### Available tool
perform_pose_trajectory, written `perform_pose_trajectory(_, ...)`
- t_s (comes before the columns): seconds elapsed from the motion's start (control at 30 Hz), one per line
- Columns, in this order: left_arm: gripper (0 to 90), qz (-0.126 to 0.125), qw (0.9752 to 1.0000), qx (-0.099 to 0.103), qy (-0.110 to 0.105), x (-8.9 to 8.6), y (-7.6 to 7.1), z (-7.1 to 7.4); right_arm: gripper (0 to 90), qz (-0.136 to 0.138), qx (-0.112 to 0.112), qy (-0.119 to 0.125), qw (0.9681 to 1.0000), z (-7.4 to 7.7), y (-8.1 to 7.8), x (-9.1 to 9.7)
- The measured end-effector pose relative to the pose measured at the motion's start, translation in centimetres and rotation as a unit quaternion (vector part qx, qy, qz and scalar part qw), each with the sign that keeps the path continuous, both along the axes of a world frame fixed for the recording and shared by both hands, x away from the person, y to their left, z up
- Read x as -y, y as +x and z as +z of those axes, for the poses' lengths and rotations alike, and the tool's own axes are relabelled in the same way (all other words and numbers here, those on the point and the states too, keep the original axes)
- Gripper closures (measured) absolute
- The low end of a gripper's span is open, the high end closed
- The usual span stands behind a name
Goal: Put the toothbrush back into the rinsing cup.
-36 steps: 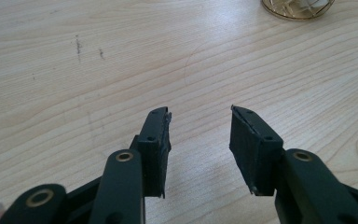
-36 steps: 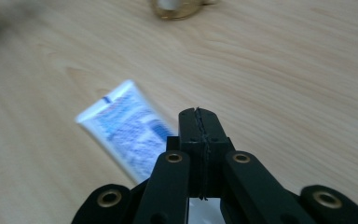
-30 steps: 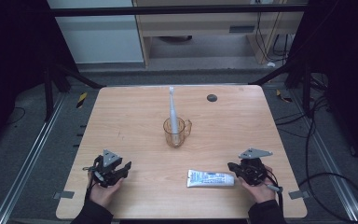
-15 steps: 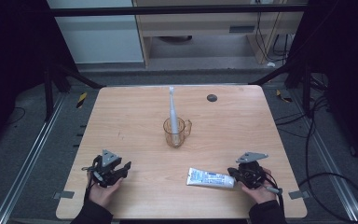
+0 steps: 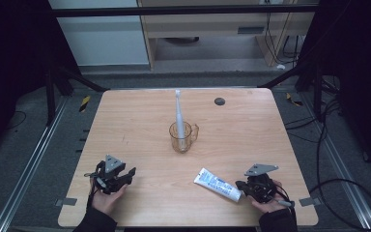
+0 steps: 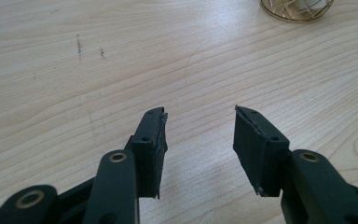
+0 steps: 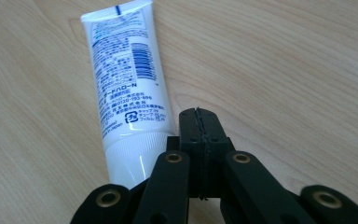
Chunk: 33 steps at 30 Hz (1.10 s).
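While both hands rest near the front edge of the worktop [image 5: 140,121] in the high view, the left hand-held gripper [image 5: 125,175] sits over bare wood, well apart from the glass mug [image 5: 182,137] that stands mid-worktop with a white toothbrush [image 5: 178,113] upright inside it. At the other side, the right hand-held gripper [image 5: 241,186] lies just beside the cap end of the toothpaste tube [image 5: 216,183], which lies flat on the wood, its crimped end angled toward the mug. A small dark disc [image 5: 219,101] sits near the far edge. Along the left gripper view, the left hand-held gripper [image 6: 199,123] stands fairly wide with nothing between its jaws, having just been opening, and the mug's base [image 6: 294,8] peeks in at the top edge. Through the right gripper view, the right hand-held gripper [image 7: 199,122] has its jaws pressed together, empty, and the toothpaste tube [image 7: 128,77] lies just to their left, printed back face up.
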<state>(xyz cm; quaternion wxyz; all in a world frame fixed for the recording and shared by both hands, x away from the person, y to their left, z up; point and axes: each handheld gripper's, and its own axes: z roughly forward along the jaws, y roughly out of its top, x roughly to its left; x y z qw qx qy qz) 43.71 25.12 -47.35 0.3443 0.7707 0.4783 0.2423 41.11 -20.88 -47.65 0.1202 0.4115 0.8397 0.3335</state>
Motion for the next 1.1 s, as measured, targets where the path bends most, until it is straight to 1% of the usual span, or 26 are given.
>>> perform_pose_trajectory(0.07,53.2,0.0,1.0,0.0,0.0,0.0,0.0,0.0,90.0,0.006,-0.003,0.003,1.0,0.0,-0.2,-0.1)
perform_pose_trajectory(0.17,53.1,0.0,1.0,-0.001,0.0,-0.1,0.0,0.0,90.0,0.01,-0.005,-0.001,0.9999,-0.1,-0.5,-0.3)
perform_pose_trajectory(0.2,53.0,0.0,1.0,-0.001,0.0,-0.1,0.0,0.0,90.0,0.016,-0.007,0.0,0.9999,-0.1,-0.7,-0.5)
perform_pose_trajectory(0.27,53.0,0.0,1.0,-0.002,-0.001,-0.1,0.0,0.0,90.0,0.016,-0.007,-0.002,0.9998,-0.1,-0.7,-0.6)
perform_pose_trajectory(0.37,52.9,0.0,1.0,-0.002,-0.002,-0.2,0.0,0.0,90.0,0.02,-0.012,0.002,0.9997,-0.2,-0.8,-1.0)
perform_pose_trajectory(0.47,52.5,0.0,1.0,-0.003,-0.002,-0.2,0.0,0.0,90.0,0.023,-0.014,-0.001,0.9996,-0.2,-0.9,-1.3)
perform_pose_trajectory(0.6,52.1,0.001,1.0,-0.004,-0.002,-0.2,0.1,0.0,89.9,0.021,-0.018,0.004,0.9996,-0.2,-0.9,-1.3)
perform_pose_trajectory(0.7,51.9,0.0,1.0,-0.004,-0.002,-0.2,0.1,-0.1,88.7,0.017,-0.012,0.006,0.9998,0.0,-0.8,-1.1)
perform_pose_trajectory(0.83,51.6,-0.001,1.0,-0.006,-0.001,-0.2,0.1,-0.1,86.6,0.002,0.001,0.011,0.9999,0.5,-0.7,-0.7)
perform_pose_trajectory(0.93,51.5,-0.002,1.0,-0.006,-0.001,-0.2,0.2,-0.1,84.7,-0.004,0.007,0.013,0.9999,0.9,-0.6,-0.5)
perform_pose_trajectory(1.1,51.0,-0.001,1.0,-0.004,-0.001,-0.2,0.2,-0.1,78.3,-0.012,0.021,0.014,0.9996,1.6,-0.4,-0.6)
